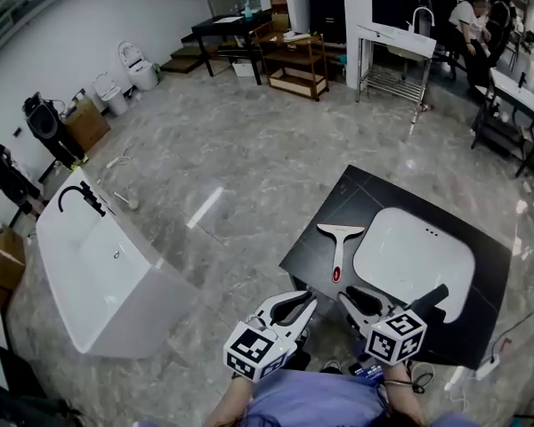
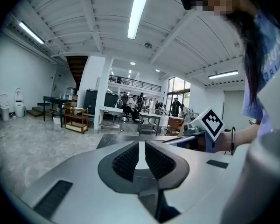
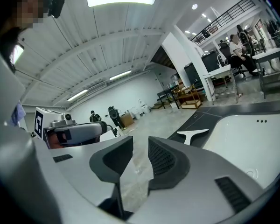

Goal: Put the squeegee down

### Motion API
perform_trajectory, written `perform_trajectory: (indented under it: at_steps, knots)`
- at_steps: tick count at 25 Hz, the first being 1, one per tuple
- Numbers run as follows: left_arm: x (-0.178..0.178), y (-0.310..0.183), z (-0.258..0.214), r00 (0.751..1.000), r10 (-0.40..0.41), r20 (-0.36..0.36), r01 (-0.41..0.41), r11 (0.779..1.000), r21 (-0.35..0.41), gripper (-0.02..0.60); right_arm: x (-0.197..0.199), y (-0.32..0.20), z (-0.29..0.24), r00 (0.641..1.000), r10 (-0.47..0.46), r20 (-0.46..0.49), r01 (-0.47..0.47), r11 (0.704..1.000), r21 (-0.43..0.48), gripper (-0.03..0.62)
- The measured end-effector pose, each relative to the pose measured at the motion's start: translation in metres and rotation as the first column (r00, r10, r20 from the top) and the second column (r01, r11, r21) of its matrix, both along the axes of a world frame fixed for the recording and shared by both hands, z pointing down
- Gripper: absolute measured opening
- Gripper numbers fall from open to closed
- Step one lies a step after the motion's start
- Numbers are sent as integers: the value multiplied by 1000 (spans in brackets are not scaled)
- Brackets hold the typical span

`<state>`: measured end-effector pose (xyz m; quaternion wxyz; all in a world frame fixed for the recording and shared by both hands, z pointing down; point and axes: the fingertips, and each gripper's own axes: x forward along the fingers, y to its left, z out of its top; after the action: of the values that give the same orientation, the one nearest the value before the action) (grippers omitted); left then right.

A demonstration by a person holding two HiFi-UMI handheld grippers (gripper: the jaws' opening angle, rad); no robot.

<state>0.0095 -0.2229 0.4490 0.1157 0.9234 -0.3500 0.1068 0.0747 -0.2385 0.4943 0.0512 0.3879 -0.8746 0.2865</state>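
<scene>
- We are holding the left gripper (image 1: pixel 304 301) low and close to the body, pointing ahead and slightly down toward the near edge of the black slab (image 1: pixel 338 201). Its marker cube (image 1: pixel 254 350) is sitting just above the wrist.
- In the left gripper view, its jaws (image 2: pixel 141 155) are standing almost together, leaving only a thin slit with nothing in it.
- We are carrying the right gripper (image 1: pixel 351 301) just beside the left, at about the same height and tilted a little inward. Its marker cube (image 1: pixel 397 336) is turned up toward the head camera.
- In the right gripper view, its jaws (image 3: pixel 140 149) are showing a narrow but clear gap. We are seeing only floor through that gap and are gripping nothing.
- The squeegee (image 1: pixel 338 243) is lying flat on the black slab, ahead of both grippers and apart from them. Its blade is at the far end, its handle is pointing back at us, and it is just left of the white basin (image 1: pixel 414 261).
- In the right gripper view, the squeegee (image 3: pixel 192 135) is again lying beside the basin's rim.
- At the far left, a white bathtub (image 1: pixel 98 278) with a black tap is standing on the grey marbled floor (image 1: pixel 249 149).
- Farther back we are seeing toilets (image 1: pixel 141 65), a black table (image 1: pixel 227 25), a wooden shelf unit (image 1: pixel 294 60) and a metal sink stand (image 1: pixel 396 52).
- People (image 1: pixel 472 16) are sitting at the top right.
</scene>
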Motion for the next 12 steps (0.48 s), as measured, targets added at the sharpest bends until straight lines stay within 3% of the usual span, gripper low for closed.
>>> perform_trajectory:
  at_steps: [12]
  knots:
    - [7,82,36,990,-131,50,135,988,-79,49,5,75,26,988,-149,35,150,988,-29,87]
